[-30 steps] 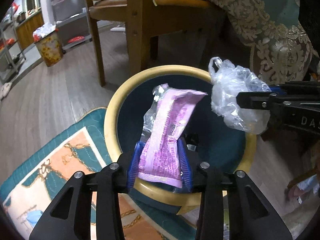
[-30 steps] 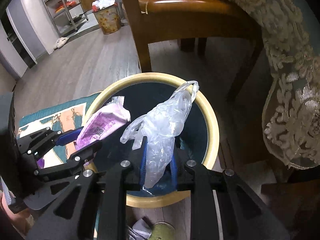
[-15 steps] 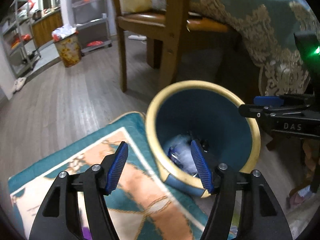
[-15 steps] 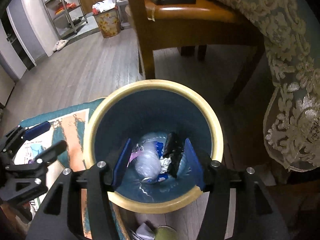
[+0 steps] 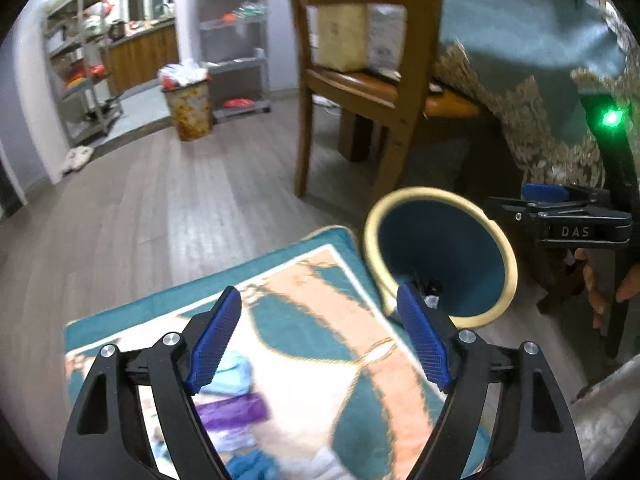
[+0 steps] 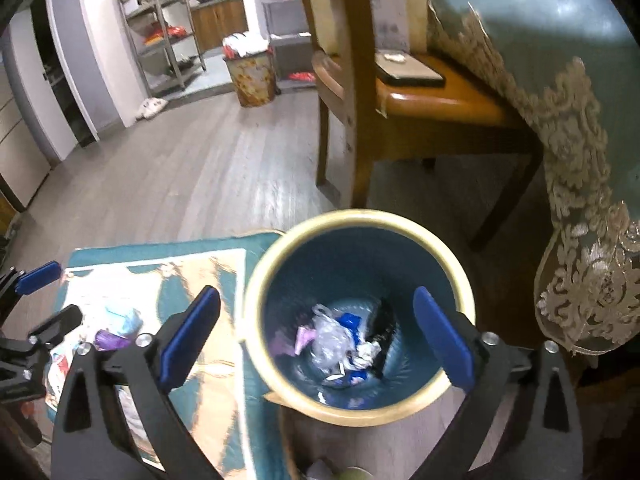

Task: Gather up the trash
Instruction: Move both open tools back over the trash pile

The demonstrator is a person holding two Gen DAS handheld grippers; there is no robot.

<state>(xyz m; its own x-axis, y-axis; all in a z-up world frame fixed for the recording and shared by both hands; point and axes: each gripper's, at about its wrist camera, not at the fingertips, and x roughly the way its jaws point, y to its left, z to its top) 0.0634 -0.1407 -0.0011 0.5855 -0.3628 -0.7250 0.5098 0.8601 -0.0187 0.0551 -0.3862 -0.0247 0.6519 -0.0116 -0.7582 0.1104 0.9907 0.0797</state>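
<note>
Directly ahead of the right gripper [image 6: 316, 336], whose jaws are spread wide, the round teal bin with a yellow rim [image 6: 360, 216] gapes unobstructed, crumpled wrappers [image 6: 340, 344] low inside. Beyond it, wooden chair legs [image 6: 360, 152] and a lace-edged teal tablecloth [image 6: 580, 200] to its right block passage. Under the left gripper [image 5: 320, 336], the patterned teal rug [image 5: 304, 280] holds scattered litter [image 5: 232, 408]; bare grey floorboards [image 5: 160, 200] lie ahead-left.

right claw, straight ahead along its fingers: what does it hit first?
Most likely the trash bin. The open right claw points down into its mouth, so it would pass the yellow rim and meet the trash pile at the bottom. Depth is unclear; nothing shows in between.
</note>
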